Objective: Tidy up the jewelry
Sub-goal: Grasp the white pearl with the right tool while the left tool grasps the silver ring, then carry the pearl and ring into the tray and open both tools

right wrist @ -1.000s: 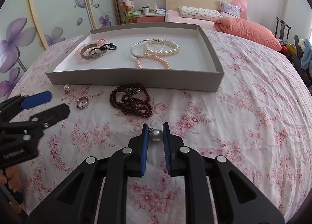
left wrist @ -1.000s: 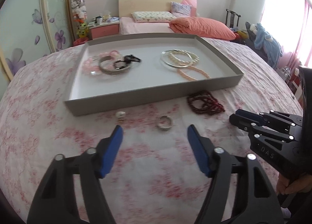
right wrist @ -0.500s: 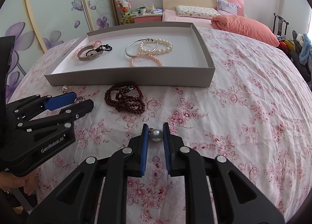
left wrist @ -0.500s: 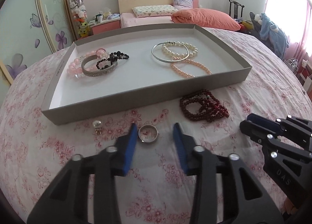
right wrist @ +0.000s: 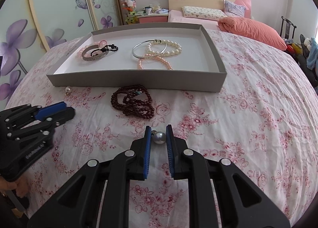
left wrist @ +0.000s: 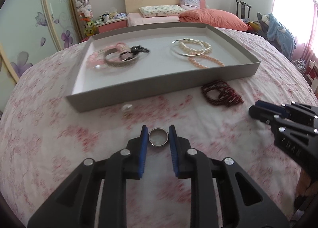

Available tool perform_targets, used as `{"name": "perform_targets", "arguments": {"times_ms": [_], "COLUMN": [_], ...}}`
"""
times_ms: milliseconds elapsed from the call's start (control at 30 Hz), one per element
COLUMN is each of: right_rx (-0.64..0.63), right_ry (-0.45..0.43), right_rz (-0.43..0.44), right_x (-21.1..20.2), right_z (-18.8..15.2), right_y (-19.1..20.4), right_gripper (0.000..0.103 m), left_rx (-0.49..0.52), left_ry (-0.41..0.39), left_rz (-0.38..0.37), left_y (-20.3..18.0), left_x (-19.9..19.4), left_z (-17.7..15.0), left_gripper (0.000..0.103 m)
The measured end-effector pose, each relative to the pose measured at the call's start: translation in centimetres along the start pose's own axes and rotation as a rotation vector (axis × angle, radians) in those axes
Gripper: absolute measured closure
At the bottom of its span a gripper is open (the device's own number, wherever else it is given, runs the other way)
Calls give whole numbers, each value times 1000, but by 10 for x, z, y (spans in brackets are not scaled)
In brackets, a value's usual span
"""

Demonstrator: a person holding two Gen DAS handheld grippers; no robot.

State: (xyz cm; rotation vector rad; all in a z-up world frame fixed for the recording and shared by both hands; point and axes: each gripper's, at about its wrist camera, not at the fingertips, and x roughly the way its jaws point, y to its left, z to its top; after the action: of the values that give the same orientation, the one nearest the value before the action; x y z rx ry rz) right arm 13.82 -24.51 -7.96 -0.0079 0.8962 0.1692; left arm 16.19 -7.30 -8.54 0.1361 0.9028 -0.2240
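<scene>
Ring and pearl pinched, tray next

Left claw point(left wrist: 158, 135) clamped on ring point(left wrist: 158, 137), right claw point(right wrist: 158, 135) on pearl point(right wrist: 159, 137), both low over bed point(right wrist: 248, 108). Pickup apparently done; next, carry over tray point(right wrist: 137, 83) wall, release inside beside bracelets point(right wrist: 157, 52).

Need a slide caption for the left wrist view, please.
Left gripper jaws closed on a silver metal ring above the floral bedspread, before a grey tray of bracelets.

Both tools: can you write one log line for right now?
left tool: shut on ring | right tool: shut on pearl earring | tray: bracelets inside
</scene>
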Motion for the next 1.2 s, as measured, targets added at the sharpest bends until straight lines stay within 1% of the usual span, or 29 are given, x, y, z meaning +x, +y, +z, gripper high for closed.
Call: {"name": "perform_targets", "arguments": {"times_ms": [167, 333, 600, 833, 1033, 1200], "right_rx": [-2, 1, 23, 20, -7, -22], "right_ry": [-2, -2, -5, -28, -65, -116], "right_rz": [-3, -5, 10, 23, 34, 36], "right_x": [0, 0, -2, -8, -16, -25], "right_z": [-1, -1, -1, 3, 8, 14], "right_y": [1, 0, -3, 3, 16, 25], "right_gripper": [86, 87, 87, 87, 87, 87], "left_rx": [-24, -30, -46, -88, -119, -144], "left_ry": [-1, -2, -6, -17, -59, -117], "left_rz": [19, 26, 11, 20, 29, 40], "left_y": [20, 22, 24, 34, 41, 45], "left_x": [-7, -8, -9, -14, -26, -40], "left_z": [-9, -9, -10, -11, -8, -5], "left_gripper": [81, 80, 81, 81, 81, 81]}}
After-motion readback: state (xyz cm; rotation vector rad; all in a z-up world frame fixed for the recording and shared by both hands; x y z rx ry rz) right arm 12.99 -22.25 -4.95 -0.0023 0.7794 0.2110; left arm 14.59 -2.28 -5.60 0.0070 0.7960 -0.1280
